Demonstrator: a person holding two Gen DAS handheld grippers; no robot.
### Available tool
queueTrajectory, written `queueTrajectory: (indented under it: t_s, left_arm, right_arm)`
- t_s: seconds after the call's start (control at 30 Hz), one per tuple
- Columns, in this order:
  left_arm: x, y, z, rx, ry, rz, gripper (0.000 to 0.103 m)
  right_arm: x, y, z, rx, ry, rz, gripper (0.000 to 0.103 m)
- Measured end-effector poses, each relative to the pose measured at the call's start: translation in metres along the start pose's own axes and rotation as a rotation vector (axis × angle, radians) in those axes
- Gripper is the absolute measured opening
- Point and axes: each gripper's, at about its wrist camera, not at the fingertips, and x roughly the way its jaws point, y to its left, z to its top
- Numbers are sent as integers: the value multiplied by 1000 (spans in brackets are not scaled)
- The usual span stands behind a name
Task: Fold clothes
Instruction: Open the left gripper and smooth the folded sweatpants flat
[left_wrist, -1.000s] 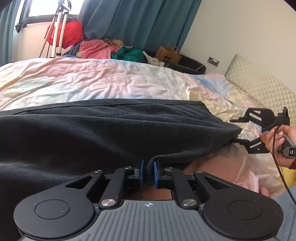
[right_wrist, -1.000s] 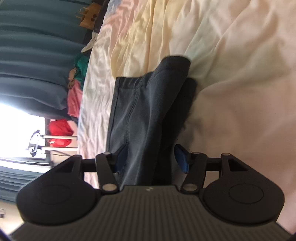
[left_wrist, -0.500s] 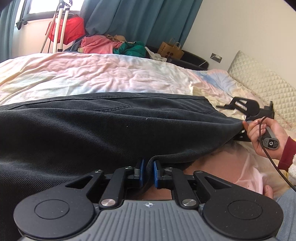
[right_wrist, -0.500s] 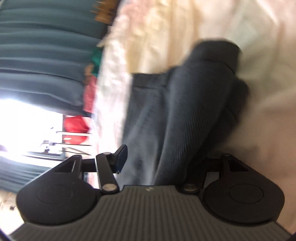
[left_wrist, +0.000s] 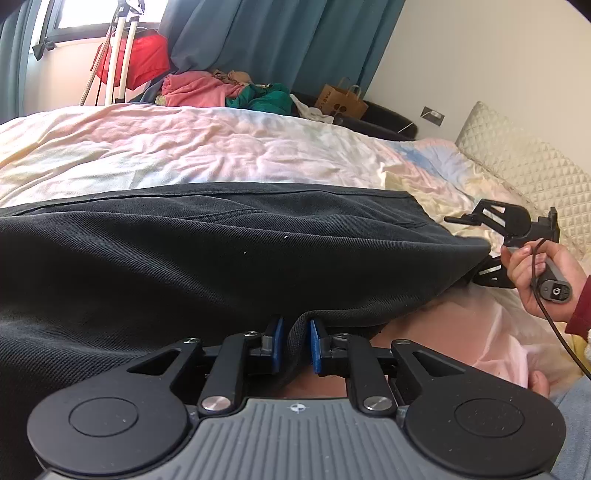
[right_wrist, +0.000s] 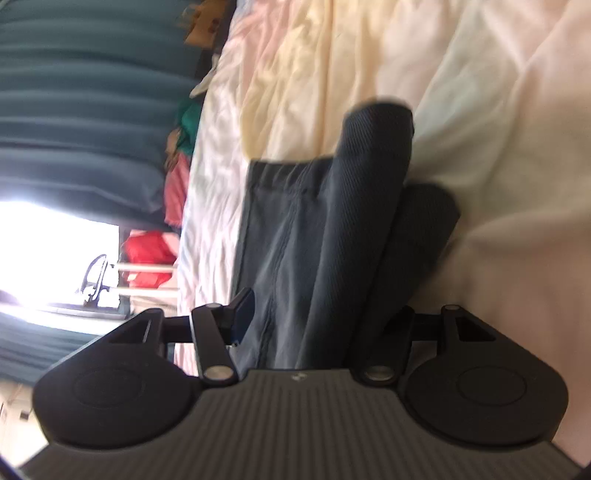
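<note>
Dark denim trousers (left_wrist: 221, 258) lie across the pastel bedspread (left_wrist: 184, 147). My left gripper (left_wrist: 294, 343) is shut on their near hem edge, a fold of cloth pinched between the blue pads. My right gripper (left_wrist: 476, 247) shows at the right of the left wrist view, held in a hand, with its jaws wide apart around the trousers' right end. In the right wrist view the trousers (right_wrist: 332, 240) fill the gap of the open right gripper (right_wrist: 321, 314); its right finger is hidden behind cloth.
A quilted cream pillow (left_wrist: 524, 173) lies at the right. A pile of pink and green clothes (left_wrist: 221, 92), a paper bag (left_wrist: 341, 101), a red bag and white tripod (left_wrist: 125, 62) stand beyond the bed by teal curtains (left_wrist: 277, 40).
My right gripper has moved in around the trousers' right end, still open. My left gripper stays shut on the hem and has shifted slightly.
</note>
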Motion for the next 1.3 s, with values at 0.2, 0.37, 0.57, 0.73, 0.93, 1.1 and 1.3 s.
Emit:
queueTrajectory:
  t_s: [0.2, 0.37, 0.57, 0.73, 0.93, 1.1, 1.3]
  left_arm:
    - [-1, 0, -1, -4, -1, 2, 16]
    - [-6, 1, 2, -28, -2, -5, 23]
    - [-25, -3, 9, -40, 36, -65, 76]
    - [-61, 5, 15, -99, -59, -49, 86]
    - [-91, 35, 27, -207, -205, 80, 94]
    - [-67, 75, 31, -297, -211, 392, 94]
    - [-27, 86, 22, -209, -58, 555, 94]
  right_arm:
    - [20, 23, -24, -177, 128, -119, 61]
    - [18, 26, -22, -137, 84, -22, 62]
    - [15, 23, -16, -149, 54, -84, 37]
    - [16, 20, -13, -146, 26, -97, 18]
    - [15, 21, -9, -115, -22, -85, 14]
    - [20, 28, -10, -178, -27, -85, 14]
    - [18, 31, -13, -211, -31, -85, 16]
